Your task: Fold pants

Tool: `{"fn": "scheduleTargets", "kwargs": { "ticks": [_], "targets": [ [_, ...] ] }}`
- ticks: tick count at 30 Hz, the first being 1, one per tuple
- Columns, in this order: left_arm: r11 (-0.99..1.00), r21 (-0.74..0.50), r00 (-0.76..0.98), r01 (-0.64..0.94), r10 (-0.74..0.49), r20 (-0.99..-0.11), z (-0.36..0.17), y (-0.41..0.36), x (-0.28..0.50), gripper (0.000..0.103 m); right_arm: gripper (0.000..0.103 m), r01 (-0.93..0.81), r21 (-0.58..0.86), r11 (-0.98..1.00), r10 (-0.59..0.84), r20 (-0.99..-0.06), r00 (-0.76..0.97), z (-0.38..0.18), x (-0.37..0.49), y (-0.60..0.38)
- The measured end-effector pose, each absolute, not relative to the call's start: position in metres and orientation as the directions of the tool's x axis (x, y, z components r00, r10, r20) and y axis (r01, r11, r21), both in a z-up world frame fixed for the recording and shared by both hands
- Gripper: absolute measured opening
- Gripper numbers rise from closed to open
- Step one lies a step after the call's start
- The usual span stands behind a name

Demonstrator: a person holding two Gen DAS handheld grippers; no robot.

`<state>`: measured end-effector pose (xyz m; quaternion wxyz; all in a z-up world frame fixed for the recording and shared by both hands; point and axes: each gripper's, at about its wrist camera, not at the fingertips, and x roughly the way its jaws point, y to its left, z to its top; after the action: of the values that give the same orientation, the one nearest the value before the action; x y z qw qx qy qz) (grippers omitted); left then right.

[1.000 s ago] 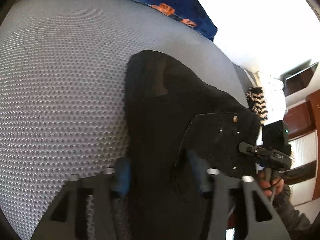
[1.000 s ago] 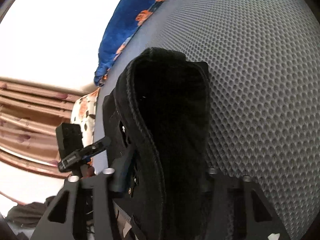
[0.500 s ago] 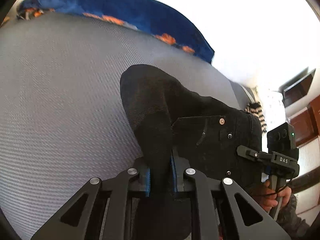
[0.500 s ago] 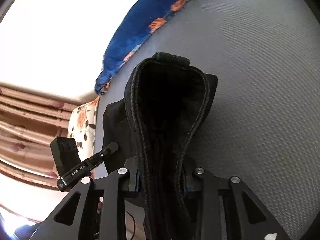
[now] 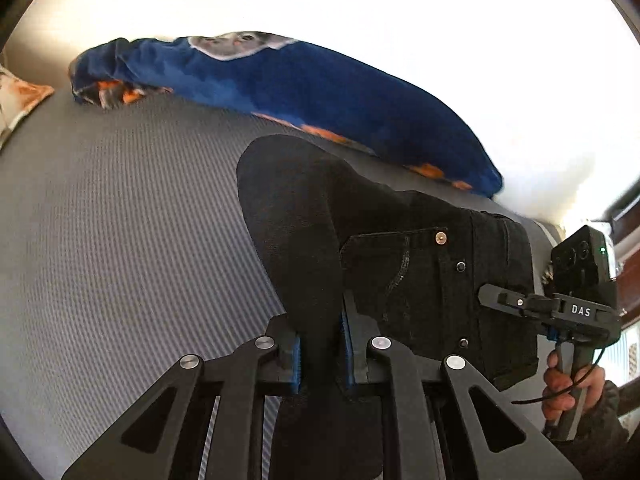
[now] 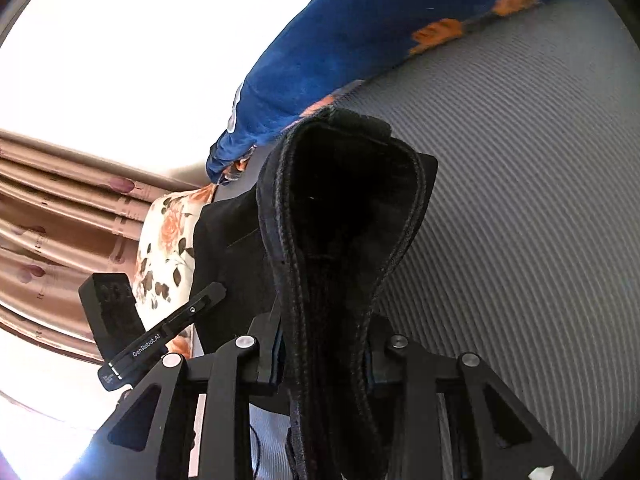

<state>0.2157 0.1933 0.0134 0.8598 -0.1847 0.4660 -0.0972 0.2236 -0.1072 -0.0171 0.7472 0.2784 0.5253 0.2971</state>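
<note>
Black pants [image 5: 420, 264] hang lifted over a grey mesh bed surface [image 5: 120, 240]. My left gripper [image 5: 320, 344] is shut on a fold of their fabric, which rises in a hump in front of the pads. A pocket with rivets shows to the right of it. In the right wrist view my right gripper [image 6: 324, 360] is shut on a thick stitched edge of the pants [image 6: 344, 208], which loops up ahead of the fingers. Each gripper shows in the other's view: the right gripper [image 5: 576, 308] held by a hand [image 5: 568, 384], the left gripper [image 6: 160, 340] at lower left.
A blue blanket [image 5: 320, 88] with orange print lies along the far edge of the bed. The blue blanket [image 6: 340, 48] also crosses the top of the right wrist view, above the grey mesh [image 6: 520, 200]. A floral pillow [image 6: 168, 240] and striped curtains [image 6: 60, 200] are at the left.
Both grippers closed from open onto the pants and then rose with them. The fabric came up off the grey surface, and more of the blue blanket and bright background came into view.
</note>
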Motion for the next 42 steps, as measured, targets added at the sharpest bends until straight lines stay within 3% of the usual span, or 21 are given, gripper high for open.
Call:
{"fn": "scheduleTargets", "kwargs": {
  "ticks": [8,11,14,15,18,24,27,31,34,42],
  "targets": [
    [0.922,-0.387,0.543,-0.021,-0.315,-0.779,-0.005,0.220,0.267,0.016,0.028,-0.164,0.698,0.697,0.712,-0.646,0.276,-0.025,0.274,-0.084],
    [0.930,-0.364,0.524,-0.042,-0.289,-0.801,-0.027,0.223,0.278,0.024,0.029,-0.170,0.640,0.749,0.658,-0.692,0.297,-0.038,0.285,-0.082],
    [0.945,-0.319,0.508,-0.068,-0.242,-0.827,-0.050,0.227,0.277,0.049,0.044,-0.160,0.579,0.799,0.598,-0.739,0.309,-0.054,0.285,-0.081],
    [0.944,-0.321,0.509,-0.070,-0.243,-0.826,-0.056,0.228,0.276,0.051,0.050,-0.171,0.544,0.822,0.568,-0.756,0.327,-0.058,0.283,-0.081],
    [0.946,-0.318,0.544,-0.061,-0.236,-0.806,-0.057,0.229,0.269,0.054,0.050,-0.213,0.502,0.838,0.545,-0.759,0.356,-0.057,0.276,-0.078],
    [0.972,-0.203,0.558,-0.120,-0.104,-0.823,-0.044,0.219,0.239,0.060,0.064,-0.247,0.347,0.905,0.421,-0.811,0.405,-0.048,0.245,-0.072],
    [0.985,-0.100,0.584,-0.142,0.002,-0.812,-0.026,0.208,0.215,0.063,0.065,-0.218,0.298,0.929,0.366,-0.819,0.441,-0.037,0.231,-0.075],
    [0.986,-0.058,0.619,-0.155,0.051,-0.783,-0.006,0.193,0.181,0.071,0.067,-0.194,0.216,0.957,0.286,-0.812,0.508,-0.016,0.206,-0.074],
    [0.986,-0.049,0.638,-0.159,0.065,-0.767,0.006,0.183,0.153,0.073,0.080,-0.177,0.195,0.965,0.260,-0.799,0.541,0.000,0.185,-0.067],
    [0.983,0.004,0.673,-0.181,0.127,-0.728,0.031,0.160,0.086,0.085,0.097,-0.146,0.150,0.978,0.208,-0.761,0.615,0.023,0.123,-0.045]
  ]
}}
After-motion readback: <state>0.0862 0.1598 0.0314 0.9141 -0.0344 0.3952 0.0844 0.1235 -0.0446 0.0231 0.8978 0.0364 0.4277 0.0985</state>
